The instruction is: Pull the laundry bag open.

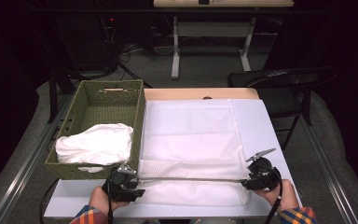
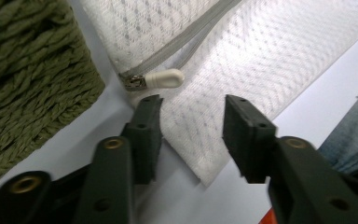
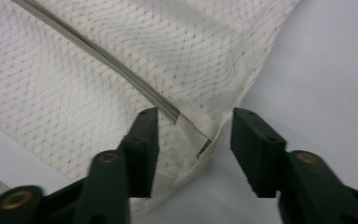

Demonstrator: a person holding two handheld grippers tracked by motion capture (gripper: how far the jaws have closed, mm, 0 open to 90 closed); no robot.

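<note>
Nearest, at the bench's [image 1: 261, 116] near edge, the person's two hands each hold a hand-held gripper. The left hand-held gripper [image 1: 123, 183] sits at the near left corner of the mesh bag [image 1: 191, 140], the right hand-held gripper [image 1: 261, 175] at its near right corner. In the left gripper view, the left jaws stand partly apart over the bag's corner, pads not pressing it, with the zip pull [image 2: 161, 79] just beyond the left jaw's tip. In the right gripper view, the right jaws also stand partly apart, the bag's corner and the zip's [image 3: 102, 58] end lying between them, ungripped. The bag lies flat on the bench, its zip running left to right along the near side. Left of it stands a green basket [image 1: 91, 100] holding white cloth [image 1: 95, 144].
</note>
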